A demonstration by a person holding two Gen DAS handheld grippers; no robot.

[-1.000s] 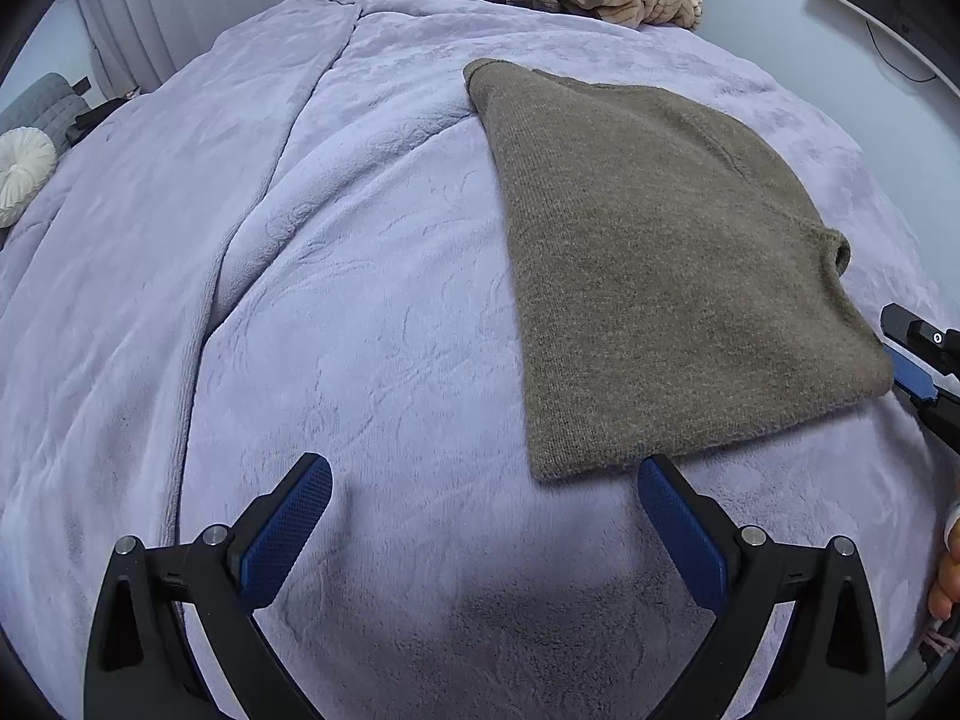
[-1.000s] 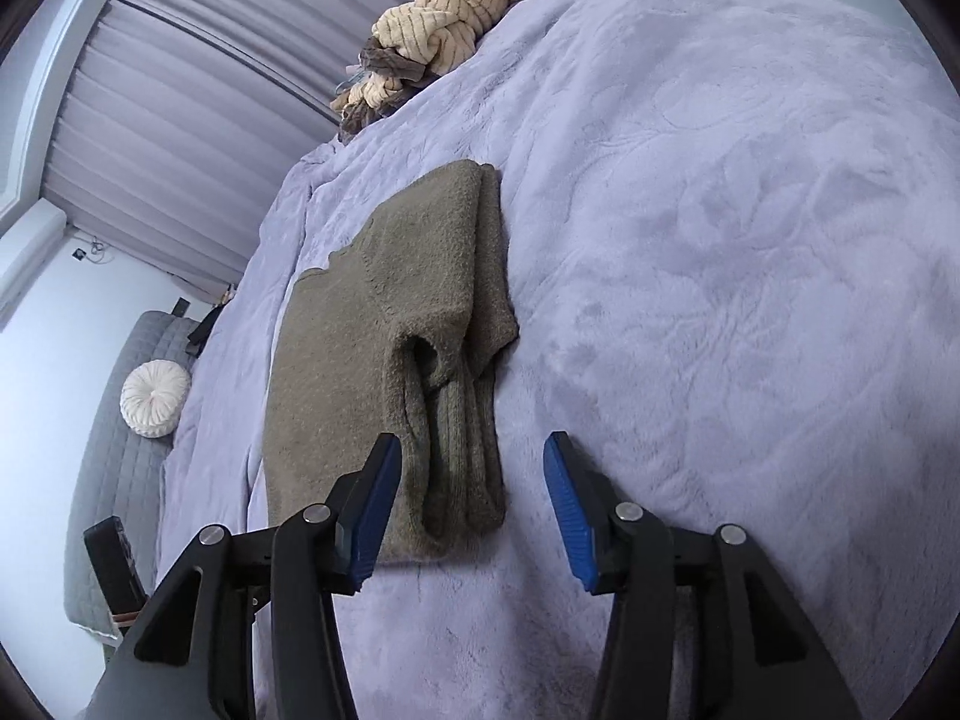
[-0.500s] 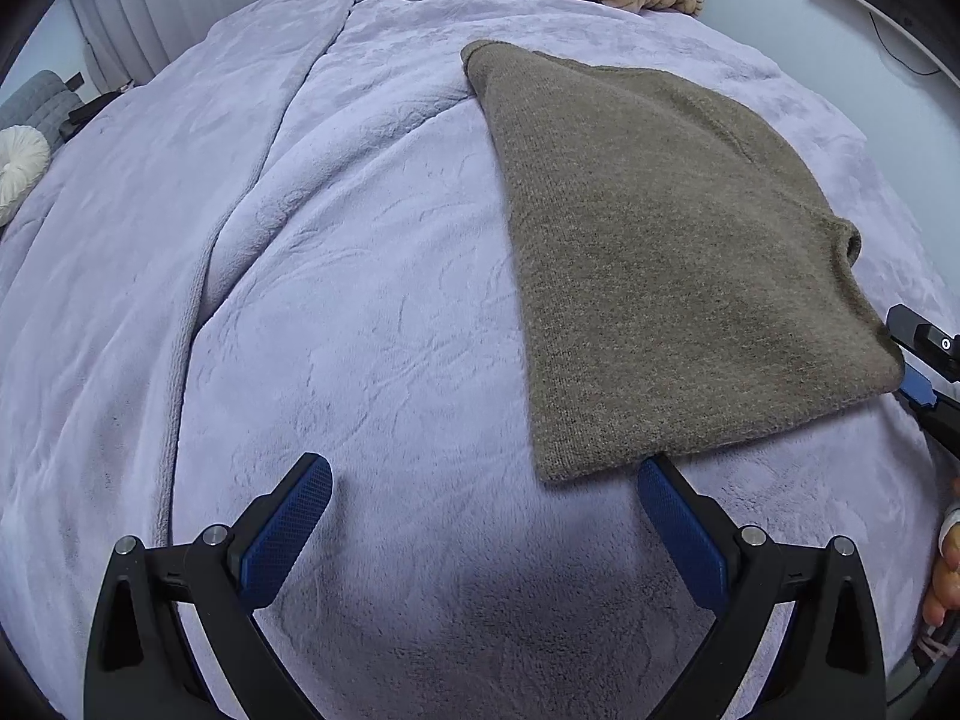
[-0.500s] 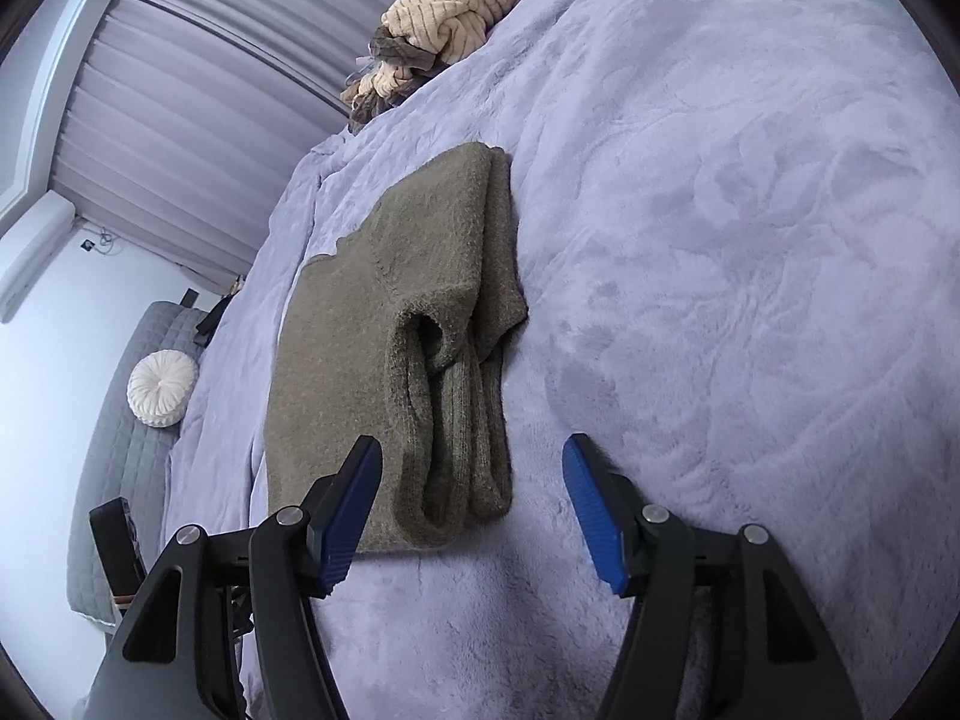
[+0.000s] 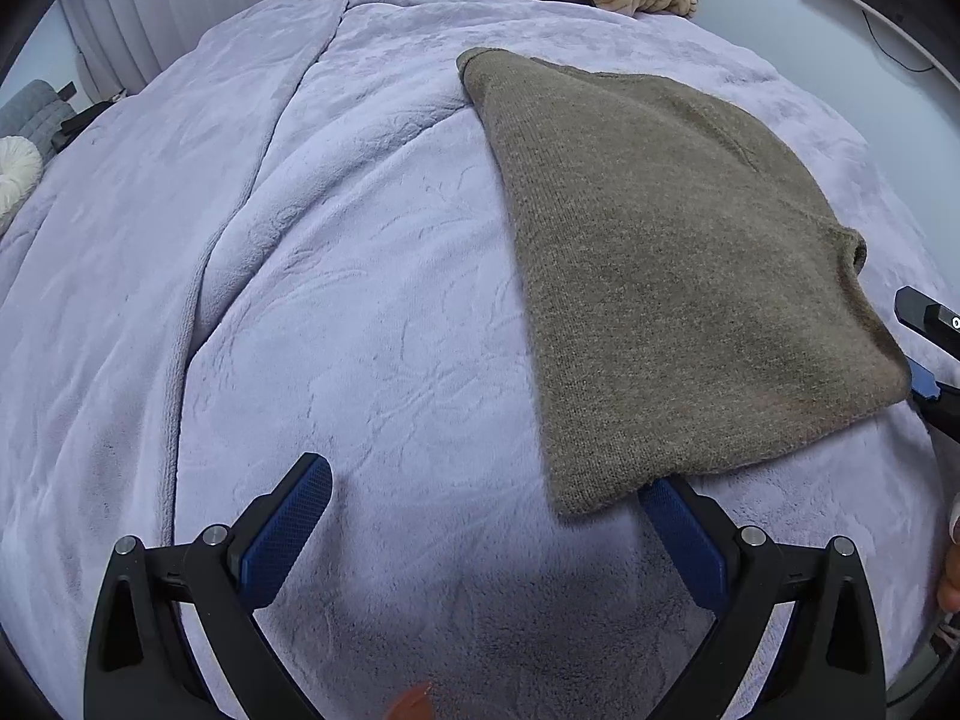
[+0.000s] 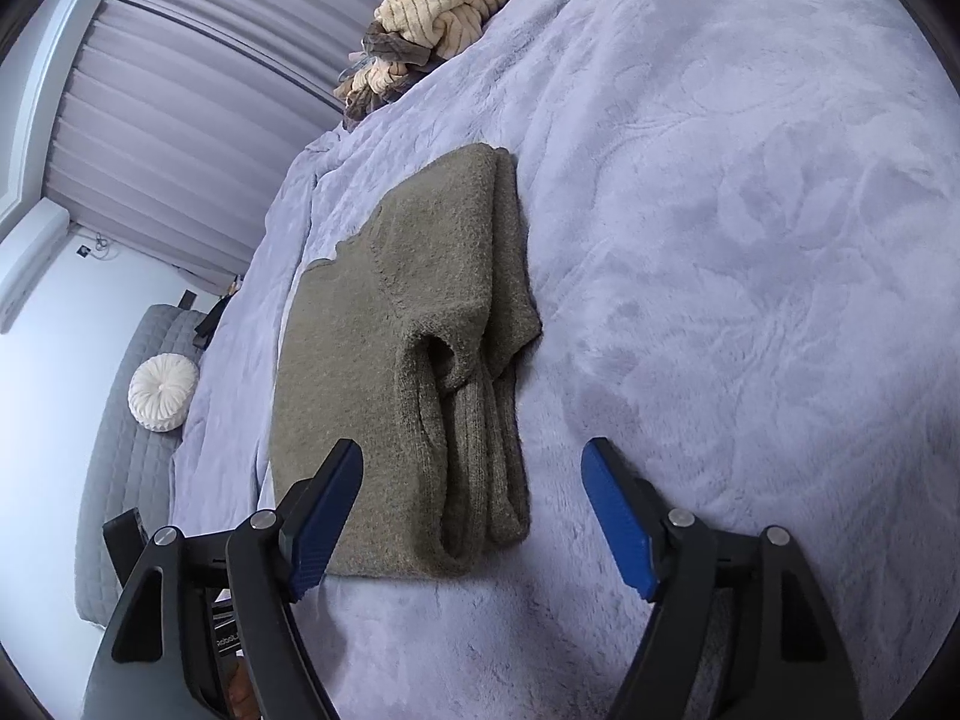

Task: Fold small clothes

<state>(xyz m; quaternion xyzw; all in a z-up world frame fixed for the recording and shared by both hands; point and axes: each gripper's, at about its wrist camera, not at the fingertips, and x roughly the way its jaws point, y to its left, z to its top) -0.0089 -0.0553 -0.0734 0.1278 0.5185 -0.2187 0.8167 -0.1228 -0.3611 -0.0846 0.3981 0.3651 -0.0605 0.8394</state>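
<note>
Right wrist: sweater (image 6: 384, 372) edge, open blanket (image 6: 750, 300) beside.

The left wrist view looks steeply down onto the lavender blanket (image 5: 360, 300) from close above, facing the curtains, with the folded olive sweater (image 5: 678, 276) at its right. The right wrist view sits low at the sweater's near end, looking along it. Both share the sweater, blanket and clothes pile (image 6: 456, 6).
</note>
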